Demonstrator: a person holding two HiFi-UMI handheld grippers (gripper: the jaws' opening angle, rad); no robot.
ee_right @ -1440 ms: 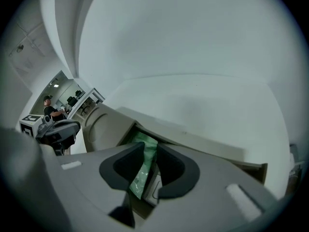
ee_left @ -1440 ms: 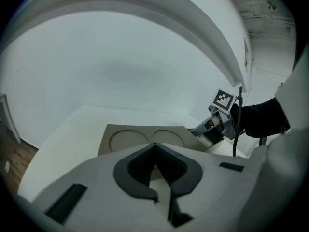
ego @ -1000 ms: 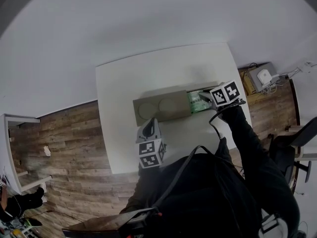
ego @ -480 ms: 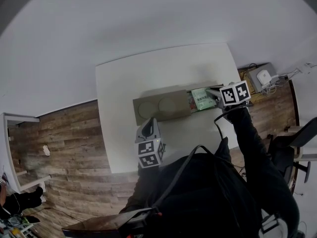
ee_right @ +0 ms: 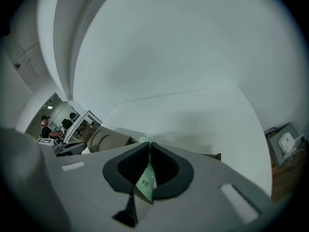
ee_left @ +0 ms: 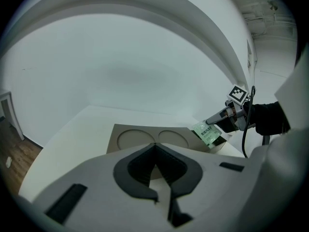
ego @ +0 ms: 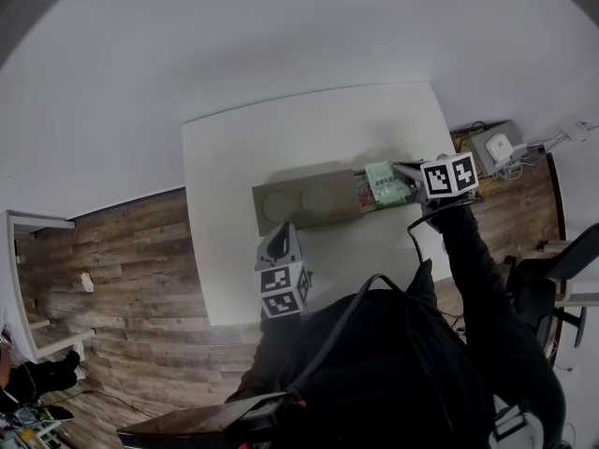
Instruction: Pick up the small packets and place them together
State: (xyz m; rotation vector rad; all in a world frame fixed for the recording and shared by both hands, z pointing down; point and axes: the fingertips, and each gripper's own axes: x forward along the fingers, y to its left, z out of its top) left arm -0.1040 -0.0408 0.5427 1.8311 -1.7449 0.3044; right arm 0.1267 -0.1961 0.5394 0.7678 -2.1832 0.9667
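Observation:
A brown cardboard tray (ego: 304,202) with two round recesses lies on the white table (ego: 281,138). Over its open right-hand compartment my right gripper (ego: 398,170) holds a small green packet (ego: 384,181). Its jaws have just been closing and now pinch the packet (ee_right: 146,180) by one edge, so it hangs between the pads. From the left gripper view the packet (ee_left: 208,132) is lifted above the tray's (ee_left: 145,139) right end. More green shows inside the compartment (ego: 363,195). My left gripper (ego: 280,236) sits near the table's front edge, shut with nothing in it.
A white device (ego: 501,145) sits on a low wooden stand right of the table. A dark chair (ego: 562,269) stands at the far right. Wood floor (ego: 122,279) lies to the left, with a white shelf (ego: 28,241). A person (ee_right: 47,128) is far off.
My right gripper has drawn back to the right and risen from the compartment, bringing the green packet up with it. The left gripper has not moved.

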